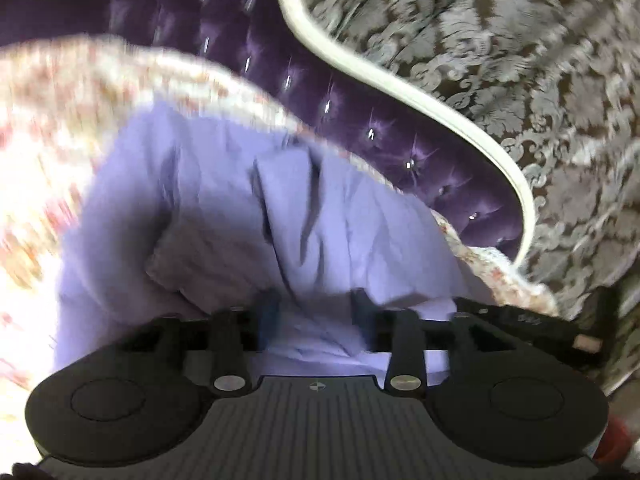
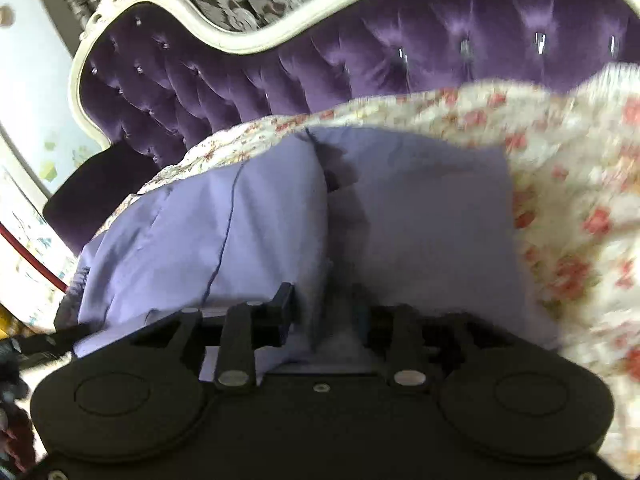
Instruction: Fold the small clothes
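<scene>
A lavender garment (image 1: 224,200) lies rumpled on a floral bedspread (image 1: 52,120). In the left wrist view my left gripper (image 1: 314,310) hovers low over its near edge. Its fingers (image 1: 268,312) stand apart, and loose cloth lies between them without being pinched. In the right wrist view the same garment (image 2: 420,220) shows a folded panel with a dark seam line on its left. My right gripper (image 2: 323,312) is open at its near edge, and a raised fold of cloth stands in the gap. Both views are motion-blurred.
A purple tufted headboard (image 2: 360,56) with a white curved frame (image 1: 384,76) rises behind the bed, against damask wallpaper (image 1: 500,40). Floral bedspread (image 2: 580,200) spreads to the right. A black part (image 1: 520,320) shows at the garment's right edge.
</scene>
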